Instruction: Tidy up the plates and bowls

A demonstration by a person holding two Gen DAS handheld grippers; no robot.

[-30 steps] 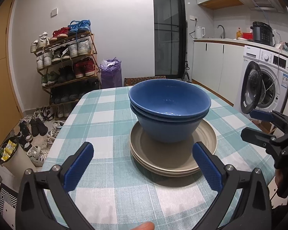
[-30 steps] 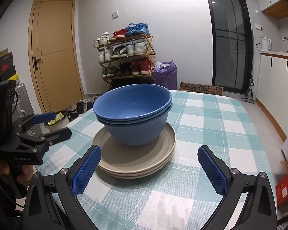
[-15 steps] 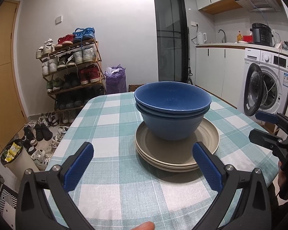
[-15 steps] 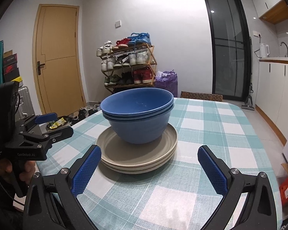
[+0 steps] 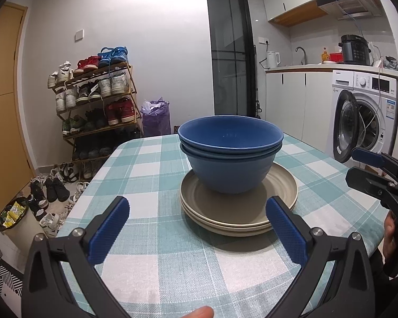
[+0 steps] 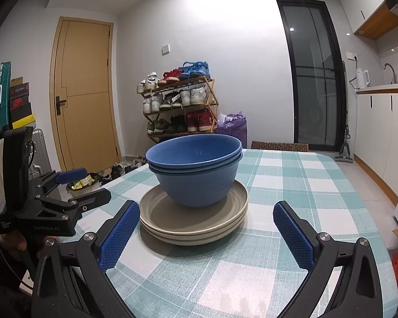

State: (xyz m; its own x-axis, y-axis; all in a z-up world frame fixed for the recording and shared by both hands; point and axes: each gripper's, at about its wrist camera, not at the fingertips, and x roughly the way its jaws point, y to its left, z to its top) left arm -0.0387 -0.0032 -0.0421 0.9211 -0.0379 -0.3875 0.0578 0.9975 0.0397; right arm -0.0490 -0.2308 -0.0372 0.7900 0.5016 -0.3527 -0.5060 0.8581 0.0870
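2 blue bowls [image 5: 230, 156] sit nested on 2 beige plates [image 5: 238, 204], 1 tidy stack near the middle of the checked bench [image 5: 146, 175]. Judging by this, the sorting looks finished or nearly so; nothing else lies loose on the cloth. The left gripper [image 5: 199, 228] and right gripper [image 6: 207, 230] both hang just short of the stack, jaws wide and empty. Compared with 1 second ago, both cameras sit lower and a little further back, so the stack shows more from the side; the dishes themselves have not shifted.
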